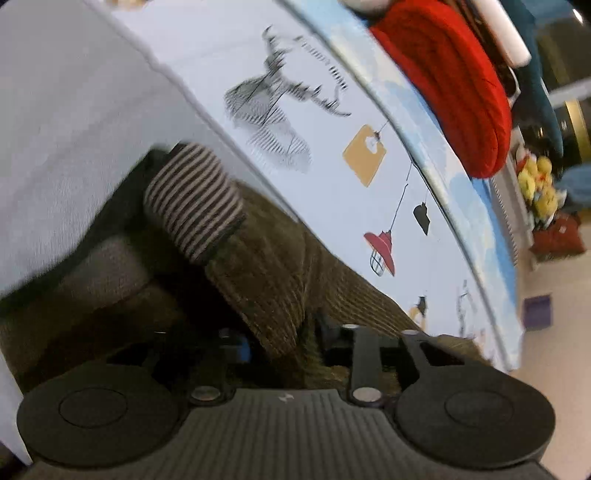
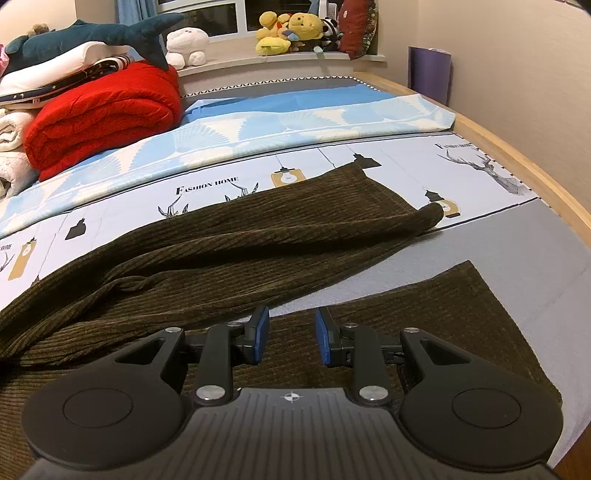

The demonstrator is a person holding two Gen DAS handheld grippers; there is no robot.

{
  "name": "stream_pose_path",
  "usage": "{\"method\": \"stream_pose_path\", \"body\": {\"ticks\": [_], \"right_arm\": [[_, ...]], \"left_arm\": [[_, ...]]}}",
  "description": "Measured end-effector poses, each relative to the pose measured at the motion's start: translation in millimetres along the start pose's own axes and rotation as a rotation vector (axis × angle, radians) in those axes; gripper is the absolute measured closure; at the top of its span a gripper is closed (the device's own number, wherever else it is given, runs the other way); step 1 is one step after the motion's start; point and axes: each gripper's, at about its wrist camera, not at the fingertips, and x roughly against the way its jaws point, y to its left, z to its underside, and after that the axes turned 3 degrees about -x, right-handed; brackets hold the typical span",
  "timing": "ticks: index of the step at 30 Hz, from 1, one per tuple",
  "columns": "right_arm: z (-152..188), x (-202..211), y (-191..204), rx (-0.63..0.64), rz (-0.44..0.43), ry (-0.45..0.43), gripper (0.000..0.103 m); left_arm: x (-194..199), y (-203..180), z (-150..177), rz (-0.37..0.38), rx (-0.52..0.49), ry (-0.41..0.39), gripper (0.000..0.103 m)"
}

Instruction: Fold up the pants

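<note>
The left gripper (image 1: 284, 343) is buried in the dark olive corduroy pants (image 1: 273, 280), with a ridge of the cloth bunched up between its fingers so that they appear clamped on it, though the tips themselves are hidden by fabric. Just beyond that bunch, a striped ribbed band (image 1: 194, 201) of the pants stands up against the grey part of the bed sheet (image 1: 74, 129). The view is tilted, and the printed strip of the sheet with a deer drawing (image 1: 273, 107) runs toward the far edge of the bed, where a rolled red blanket (image 1: 458, 85) lies. In the right wrist view, the pants (image 2: 258, 240) are spread across the bed, one leg reaching toward the right edge of the bed over the printed strip, the other lying nearer along the grey area. The right gripper (image 2: 291, 334) hovers low over this nearer leg with its blue-padded fingers (image 2: 263, 332) parted and nothing between them. The red blanket (image 2: 107, 114) sits at the far left of the bed, with a stuffed shark (image 2: 92, 35) atop stacked bedding behind it and yellow plush toys (image 2: 291, 29) on the window sill.
</note>
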Motion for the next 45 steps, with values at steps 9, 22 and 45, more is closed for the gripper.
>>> {"method": "stream_pose_path", "body": {"ticks": [9, 22, 45], "right_arm": [[-5, 7, 2, -0.037, -0.041, -0.046, 0.074], [-58, -74, -19, -0.399, -0.238, -0.052, 0.065], [-144, -226, 32, -0.334, 0.087, 0.125, 0.100]], "left_arm": [[-11, -16, 8, -0.034, -0.055, 0.019, 0.083], [-17, -39, 11, -0.183, -0.196, -0.033, 0.091], [-23, -37, -4, -0.174, -0.208, 0.025, 0.090]]}}
